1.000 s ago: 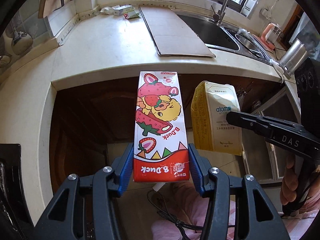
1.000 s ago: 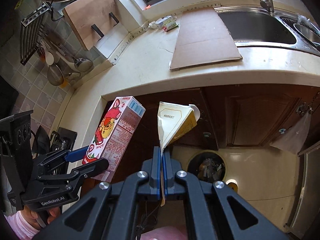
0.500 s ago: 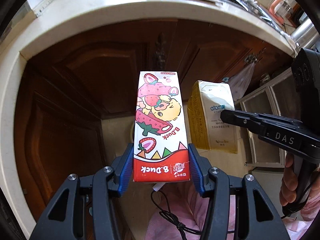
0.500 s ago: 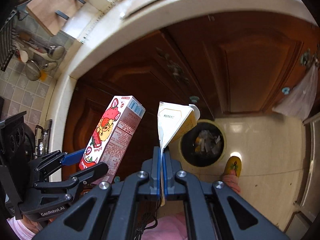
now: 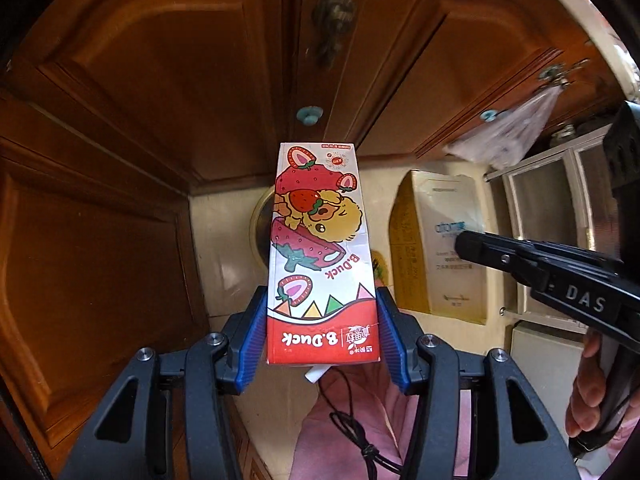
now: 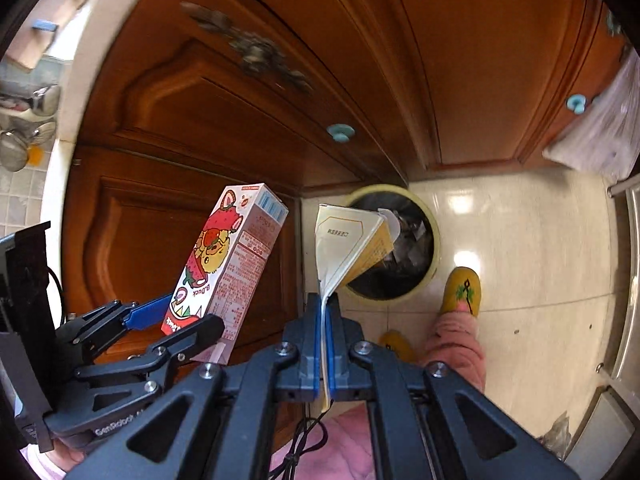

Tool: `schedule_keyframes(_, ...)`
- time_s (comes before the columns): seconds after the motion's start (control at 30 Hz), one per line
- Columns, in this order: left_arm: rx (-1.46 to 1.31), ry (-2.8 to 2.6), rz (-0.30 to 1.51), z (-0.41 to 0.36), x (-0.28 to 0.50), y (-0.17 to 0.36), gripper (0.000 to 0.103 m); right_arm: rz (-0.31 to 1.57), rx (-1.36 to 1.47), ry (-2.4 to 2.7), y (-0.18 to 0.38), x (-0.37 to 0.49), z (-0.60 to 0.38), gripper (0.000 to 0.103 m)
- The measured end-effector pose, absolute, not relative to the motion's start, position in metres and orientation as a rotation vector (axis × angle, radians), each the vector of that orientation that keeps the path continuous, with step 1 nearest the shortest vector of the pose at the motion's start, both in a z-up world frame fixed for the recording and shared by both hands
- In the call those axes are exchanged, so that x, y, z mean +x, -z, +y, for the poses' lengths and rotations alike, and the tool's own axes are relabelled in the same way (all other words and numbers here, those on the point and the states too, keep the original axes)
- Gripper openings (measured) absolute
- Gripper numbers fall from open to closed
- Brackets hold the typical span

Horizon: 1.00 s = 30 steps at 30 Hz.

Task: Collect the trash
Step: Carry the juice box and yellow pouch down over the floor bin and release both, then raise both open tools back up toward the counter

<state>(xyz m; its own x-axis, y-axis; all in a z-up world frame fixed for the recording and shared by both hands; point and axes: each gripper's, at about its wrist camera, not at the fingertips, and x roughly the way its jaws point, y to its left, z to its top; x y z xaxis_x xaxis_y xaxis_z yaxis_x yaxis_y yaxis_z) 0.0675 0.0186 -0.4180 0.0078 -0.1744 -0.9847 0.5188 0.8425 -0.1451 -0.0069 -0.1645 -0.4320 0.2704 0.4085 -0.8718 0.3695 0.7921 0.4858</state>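
My left gripper (image 5: 322, 320) is shut on a red and white strawberry B.Duck carton (image 5: 318, 248), held upright; it also shows in the right wrist view (image 6: 224, 264). My right gripper (image 6: 323, 316) is shut on the flattened edge of a yellow and white carton (image 6: 348, 244), which also shows in the left wrist view (image 5: 436, 248). Both cartons hang above the floor near a round yellow-rimmed trash bin (image 6: 434, 240) holding trash. The yellow carton's top overlaps the bin's opening in the right wrist view. In the left wrist view the bin's rim (image 5: 256, 224) peeks out behind the strawberry carton.
Brown wooden cabinet doors (image 6: 360, 80) with blue knobs (image 6: 340, 133) stand behind the bin. A plastic bag (image 6: 600, 128) hangs at the right. The person's yellow slippers (image 6: 460, 292) and pink trousers stand on the cream tiled floor (image 6: 520, 240) beside the bin.
Both grippers have dropped and tilted down from counter height to the floor. The counter and sink have left view, and the bin has come closer under the yellow carton.
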Motion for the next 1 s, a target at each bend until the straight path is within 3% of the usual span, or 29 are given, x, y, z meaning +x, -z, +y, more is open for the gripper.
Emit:
schedule_keyframes(0.43,0.338,0.534,1.512,-0.007,0.09,0.462,0.051,1.436,0.699,-0.026,0.483,0.024,-0.158,0.002)
schedule_keyframes(0.57,0.342,0.532,1.518,-0.009,0.097,0.468,0.076,1.458,0.679,-0.03,0.494,0.039,-0.154,0.002)
schedule_keyframes(0.87,0.303,0.459,1.512,0.022,0.106,0.466,0.076,1.516,0.653,0.001,0.51,0.057,-0.147,0.003)
schedule_keyframes(1.0,0.253,0.417,1.507,0.044,0.109,0.458,0.076,1.533,0.658,0.01,0.511,0.059,-0.146,0.01)
